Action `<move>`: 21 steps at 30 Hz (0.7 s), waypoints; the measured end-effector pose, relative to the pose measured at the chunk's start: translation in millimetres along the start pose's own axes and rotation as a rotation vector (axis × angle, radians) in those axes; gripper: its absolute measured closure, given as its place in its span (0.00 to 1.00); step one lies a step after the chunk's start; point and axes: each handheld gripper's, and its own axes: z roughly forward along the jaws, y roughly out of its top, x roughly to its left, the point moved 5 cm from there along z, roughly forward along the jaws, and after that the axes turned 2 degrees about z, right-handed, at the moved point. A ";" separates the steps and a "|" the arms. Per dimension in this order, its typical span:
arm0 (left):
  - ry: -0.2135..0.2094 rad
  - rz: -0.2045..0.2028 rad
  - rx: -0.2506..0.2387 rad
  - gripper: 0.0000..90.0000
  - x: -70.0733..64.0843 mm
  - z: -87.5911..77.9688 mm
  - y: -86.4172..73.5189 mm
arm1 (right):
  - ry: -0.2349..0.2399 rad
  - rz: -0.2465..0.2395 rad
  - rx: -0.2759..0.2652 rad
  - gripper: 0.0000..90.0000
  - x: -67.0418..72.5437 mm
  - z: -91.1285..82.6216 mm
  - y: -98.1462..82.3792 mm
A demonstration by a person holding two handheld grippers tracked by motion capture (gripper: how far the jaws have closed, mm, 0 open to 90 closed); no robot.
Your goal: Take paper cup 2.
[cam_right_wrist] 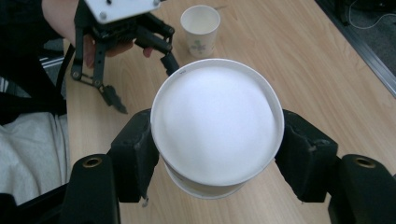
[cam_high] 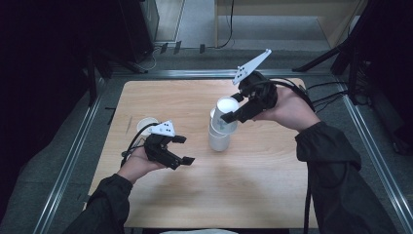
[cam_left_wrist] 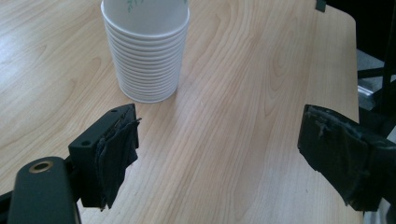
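A stack of white paper cups (cam_high: 219, 139) (cam_left_wrist: 145, 51) stands upside down in the middle of the wooden table (cam_high: 272, 185). My right gripper (cam_high: 228, 116) (cam_right_wrist: 217, 149) is shut on the top cup (cam_high: 227, 106) (cam_right_wrist: 217, 123), its pads pressing both sides, and holds it tilted just above the stack. The cup below (cam_right_wrist: 205, 189) peeks out under it. My left gripper (cam_high: 186, 149) (cam_left_wrist: 219, 154) (cam_right_wrist: 142, 81) hovers open to the left of the stack, nothing between its jaws. A single upright cup (cam_high: 146, 125) (cam_right_wrist: 200, 29) stands behind the left hand.
Metal rails (cam_high: 73, 156) frame the table on the left, back and right. Black cables (cam_high: 331, 95) trail off the right edge from the right gripper. The table's front half is bare wood.
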 end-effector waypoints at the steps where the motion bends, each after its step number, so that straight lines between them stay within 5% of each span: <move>1: -0.002 0.000 -0.002 0.14 -0.2 -0.4 0.2 | -0.001 -0.003 0.003 0.39 2.1 1.1 -2.7; 9: 0.007 -0.002 0.001 0.14 -0.7 1.4 0.5 | 0.031 0.013 -0.002 0.39 17.3 14.2 -34.0; 13: -0.016 -0.015 0.000 0.14 -1.3 3.1 0.1 | 0.038 -0.026 -0.019 0.39 20.7 22.1 -46.9; 21: -0.045 0.006 0.013 0.15 -5.9 9.7 -1.5 | 0.072 0.012 -0.050 0.39 27.6 48.4 -77.3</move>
